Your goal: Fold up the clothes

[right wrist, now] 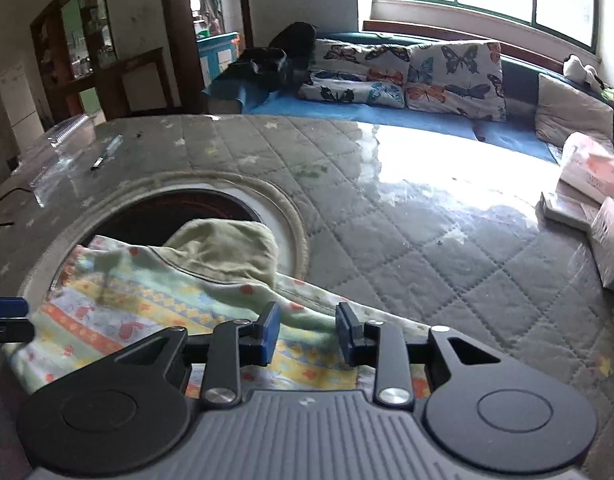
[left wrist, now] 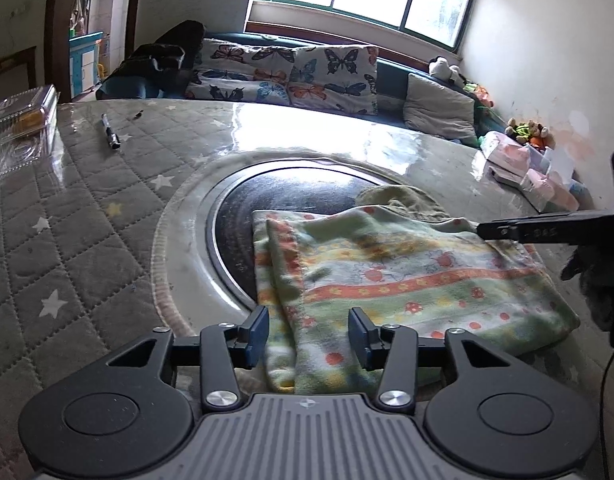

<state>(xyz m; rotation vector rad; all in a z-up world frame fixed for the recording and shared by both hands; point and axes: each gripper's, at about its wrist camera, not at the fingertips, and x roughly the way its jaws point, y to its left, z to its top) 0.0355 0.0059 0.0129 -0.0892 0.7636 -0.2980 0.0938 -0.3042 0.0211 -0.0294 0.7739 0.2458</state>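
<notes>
A quilted grey table (right wrist: 427, 240) carries a striped, patterned garment (left wrist: 387, 276) lying folded partly over its round dark centre inset (left wrist: 275, 208), with the left gripper (left wrist: 307, 334) and right gripper (right wrist: 307, 334) both spread open above its near edge

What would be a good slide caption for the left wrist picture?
Open left gripper poised over a folded patterned towel on a quilted table, right gripper at its far corner.
</notes>
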